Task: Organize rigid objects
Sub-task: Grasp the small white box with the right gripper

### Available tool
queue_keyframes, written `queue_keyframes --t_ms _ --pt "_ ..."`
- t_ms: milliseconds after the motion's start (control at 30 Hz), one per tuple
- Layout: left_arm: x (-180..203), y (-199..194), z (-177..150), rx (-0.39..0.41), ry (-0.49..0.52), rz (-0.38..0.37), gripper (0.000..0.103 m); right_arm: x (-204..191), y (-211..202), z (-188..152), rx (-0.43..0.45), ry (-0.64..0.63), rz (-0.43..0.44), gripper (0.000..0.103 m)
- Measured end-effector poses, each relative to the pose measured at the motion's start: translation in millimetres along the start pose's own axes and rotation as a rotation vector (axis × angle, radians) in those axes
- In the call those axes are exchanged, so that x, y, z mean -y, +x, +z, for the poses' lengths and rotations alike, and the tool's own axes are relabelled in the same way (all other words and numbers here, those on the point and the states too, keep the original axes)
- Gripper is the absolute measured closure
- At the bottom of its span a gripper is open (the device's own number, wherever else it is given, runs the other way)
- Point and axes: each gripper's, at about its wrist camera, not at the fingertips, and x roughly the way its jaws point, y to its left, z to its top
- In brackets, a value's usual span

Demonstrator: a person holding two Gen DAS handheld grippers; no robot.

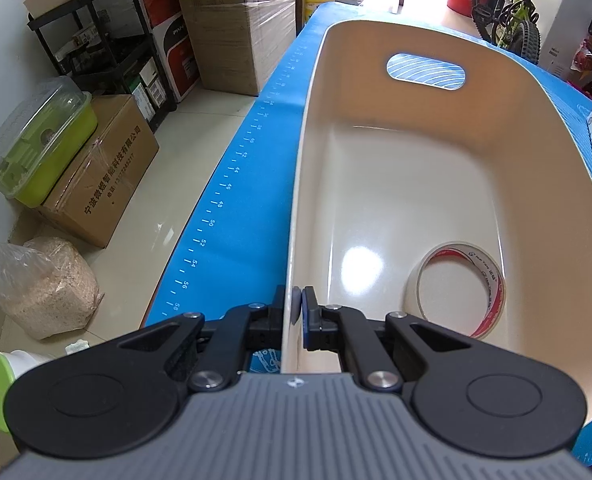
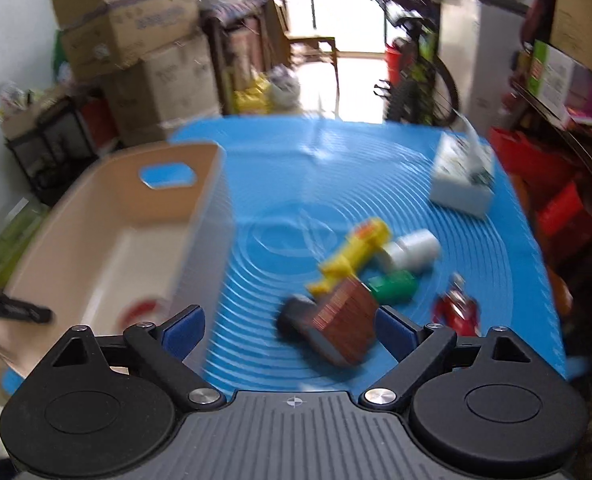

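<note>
The left gripper [image 1: 296,308] is clamped on the near left wall of a cream plastic bin [image 1: 543,128], one pad outside and one inside the rim, with nothing else between its jaws. The bin stands on a blue mat [image 1: 240,200] printed with ruler marks along its edge, and an oval handle slot is cut in its far wall. Inside, at the near right corner of the floor, a roll of tape [image 1: 457,288] with red print leans on its edge against the wall – the only thing visible in the bin. The right gripper [image 2: 292,328] hovers over the open mat to the right of the bin, its blue-padded jaws spread wide and holding nothing. The right wrist view is blurred, but a cluster of loose items lies on the mat just beyond those jaws: a brown striped block [image 2: 343,328] nearest, a yellow toy [image 2: 351,256] behind it, a white cylinder [image 2: 413,250], a green piece [image 2: 393,286] and a red figure [image 2: 457,310] to the right. Farther off, near the mat's right edge, sits a white tissue box [image 2: 461,178].
</note>
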Motion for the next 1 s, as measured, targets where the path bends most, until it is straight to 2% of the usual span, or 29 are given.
queue_keyframes --t_ms 233,400,467,533,600,767,867,1000 --pt "0.0 -0.1 -0.2 0.0 0.0 0.0 0.095 11.3 32.7 -29.2 -0.124 -0.042 -0.084 0.012" --pt "0.0 -0.2 0.2 0.0 0.0 0.001 0.095 12.3 51.7 -37.0 -0.177 -0.011 -0.067 0.022" --pt "-0.9 -0.1 0.2 -0.001 0.0 0.0 0.094 11.4 59.4 -40.1 -0.199 -0.01 -0.058 0.03" --pt "-0.9 0.0 0.2 -0.001 -0.001 0.0 0.094 7.4 63.3 -43.3 -0.217 -0.016 -0.05 0.031" --pt "-0.6 -0.1 0.2 -0.001 0.0 0.001 0.094 3.5 66.7 -45.4 -0.224 -0.029 -0.05 0.033" --pt "-0.8 -0.2 0.1 -0.001 0.0 0.001 0.094 -4.0 74.8 -51.5 -0.241 -0.056 -0.051 0.054" --pt "-0.9 -0.2 0.1 -0.001 0.0 0.001 0.094 -5.6 75.7 -52.2 -0.224 -0.074 -0.05 0.059" --pt "-0.3 0.0 0.3 -0.001 -0.001 0.001 0.094 -3.6 70.8 -51.2 -0.207 -0.067 -0.052 0.061"
